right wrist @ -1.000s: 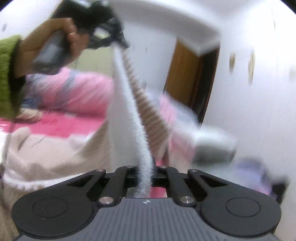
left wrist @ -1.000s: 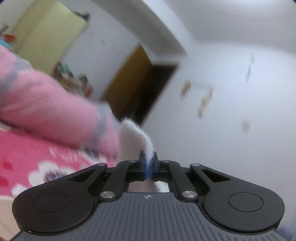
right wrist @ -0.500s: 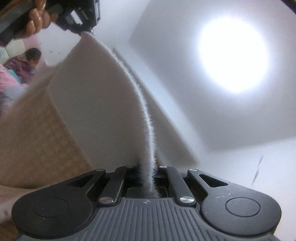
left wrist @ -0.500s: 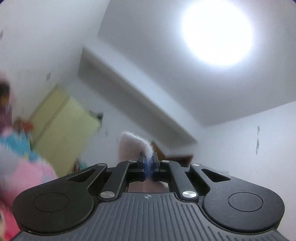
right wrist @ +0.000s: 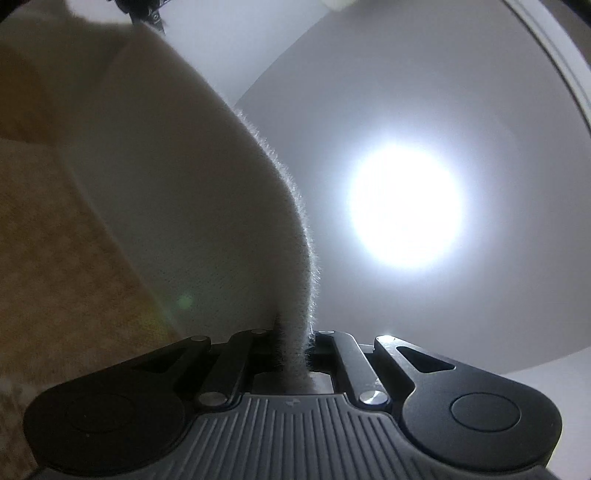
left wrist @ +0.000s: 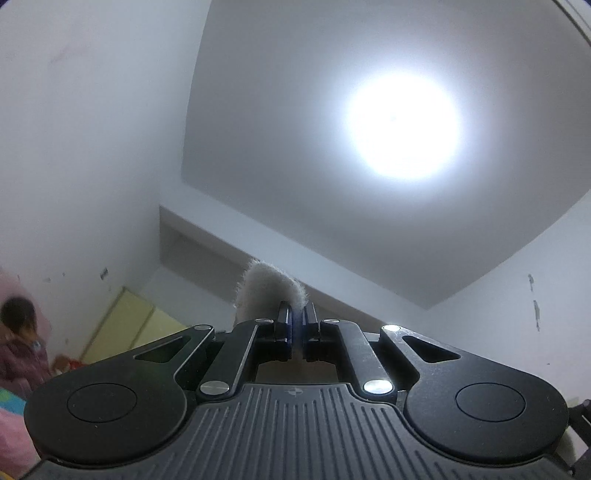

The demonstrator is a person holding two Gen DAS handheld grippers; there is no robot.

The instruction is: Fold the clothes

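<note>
Left wrist view: at the left edge a blurred person (left wrist: 18, 339) stands by a yellow door (left wrist: 125, 332). At lower centre the left gripper (left wrist: 295, 321) has its jaws together, clamped on a fluffy white edge of the garment (left wrist: 269, 288), which curls up and over to the left just above the fingertips. A ceiling lamp (left wrist: 402, 125) glares at upper right.

Right wrist view: the garment (right wrist: 177, 206) fills the left half of the frame, its tan checked part at far left, its white fuzzy part running from the top left, where the other gripper's black tip (right wrist: 147, 11) shows, down to lower centre. There the right gripper (right wrist: 299, 343) is clamped on the fuzzy edge, jaws together on the cloth. The ceiling lamp (right wrist: 404, 203) lies right of centre.

Against the earliest frames: both views then showed a pink-covered bed and a doorway; both now look up at the ceiling. The hand in a green sleeve, then at the right view's upper left, has gone from view. Both grips hold as before.
</note>
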